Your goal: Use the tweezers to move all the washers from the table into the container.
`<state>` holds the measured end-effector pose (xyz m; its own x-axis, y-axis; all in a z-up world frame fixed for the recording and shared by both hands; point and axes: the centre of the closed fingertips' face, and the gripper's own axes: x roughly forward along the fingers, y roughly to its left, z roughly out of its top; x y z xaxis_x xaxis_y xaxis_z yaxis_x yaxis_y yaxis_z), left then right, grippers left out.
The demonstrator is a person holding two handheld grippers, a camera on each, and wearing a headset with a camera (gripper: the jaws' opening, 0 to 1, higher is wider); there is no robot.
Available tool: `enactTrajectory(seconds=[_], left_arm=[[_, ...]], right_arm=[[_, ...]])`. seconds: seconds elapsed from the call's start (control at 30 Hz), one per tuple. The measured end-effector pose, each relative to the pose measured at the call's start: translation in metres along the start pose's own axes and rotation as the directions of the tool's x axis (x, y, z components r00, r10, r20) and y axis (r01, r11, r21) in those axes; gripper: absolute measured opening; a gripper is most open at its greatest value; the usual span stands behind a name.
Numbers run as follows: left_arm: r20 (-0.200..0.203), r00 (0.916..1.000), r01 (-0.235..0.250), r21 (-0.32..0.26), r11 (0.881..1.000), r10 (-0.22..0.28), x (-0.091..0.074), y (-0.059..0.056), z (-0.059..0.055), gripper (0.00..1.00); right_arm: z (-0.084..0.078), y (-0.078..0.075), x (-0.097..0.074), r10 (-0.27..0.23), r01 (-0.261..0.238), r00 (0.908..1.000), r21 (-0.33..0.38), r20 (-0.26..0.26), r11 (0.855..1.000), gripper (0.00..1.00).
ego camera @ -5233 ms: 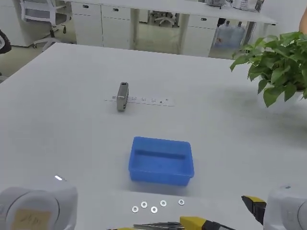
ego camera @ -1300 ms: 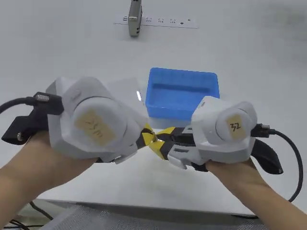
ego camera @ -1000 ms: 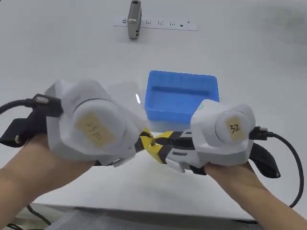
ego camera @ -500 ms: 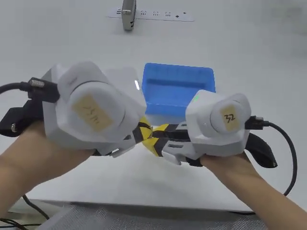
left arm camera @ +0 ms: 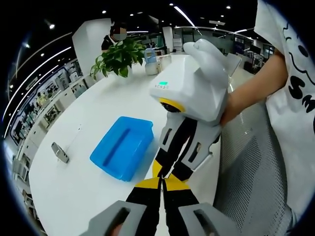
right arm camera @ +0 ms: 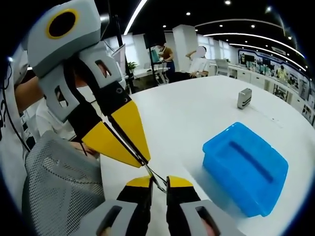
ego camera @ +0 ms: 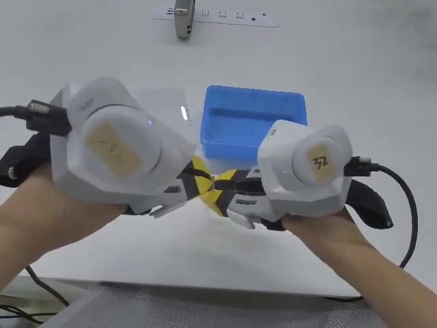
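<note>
The left hand-held gripper [left arm camera: 162, 183] clamps thin metal tweezers [right arm camera: 153, 175]; the right hand-held gripper [right arm camera: 158, 184] sits almost closed around their tip, grip unclear, near a blue plastic container [ego camera: 252, 120].

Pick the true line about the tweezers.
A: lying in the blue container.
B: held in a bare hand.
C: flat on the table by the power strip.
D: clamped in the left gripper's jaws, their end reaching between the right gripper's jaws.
D: in the right gripper view the left gripper is shut on the thin tweezers, whose end runs down between the jaws of the right gripper.
</note>
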<state>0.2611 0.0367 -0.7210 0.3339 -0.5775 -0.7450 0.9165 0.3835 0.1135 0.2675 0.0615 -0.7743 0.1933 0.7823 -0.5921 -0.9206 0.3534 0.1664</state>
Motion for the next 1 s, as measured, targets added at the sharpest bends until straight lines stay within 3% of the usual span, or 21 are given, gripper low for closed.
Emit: enactTrajectory(seconds=[0.33, 0.67, 1.0], left_arm=[[0.003, 1.0, 0.006, 0.015, 1.0, -0.006, -0.001, 0.0, 0.005, 0.0], [0.043, 0.9986, -0.032, 0.04, 0.999, 0.03, -0.018, 0.006, 0.026, 0.0], [0.075, 0.9938, -0.089, 0.102, 0.991, 0.082, -0.034, 0.019, 0.048, 0.0]], right_arm=[[0.001, -0.001, -0.006, -0.031, 0.029, 0.9993, -0.056, -0.023, 0.998, 0.05], [0.023, -0.003, -0.022, -0.057, 0.057, 0.9983, -0.103, -0.006, 0.993, 0.04], [0.052, -0.015, -0.037, -0.121, 0.124, 0.9923, -0.193, 0.029, 0.973, 0.04]])
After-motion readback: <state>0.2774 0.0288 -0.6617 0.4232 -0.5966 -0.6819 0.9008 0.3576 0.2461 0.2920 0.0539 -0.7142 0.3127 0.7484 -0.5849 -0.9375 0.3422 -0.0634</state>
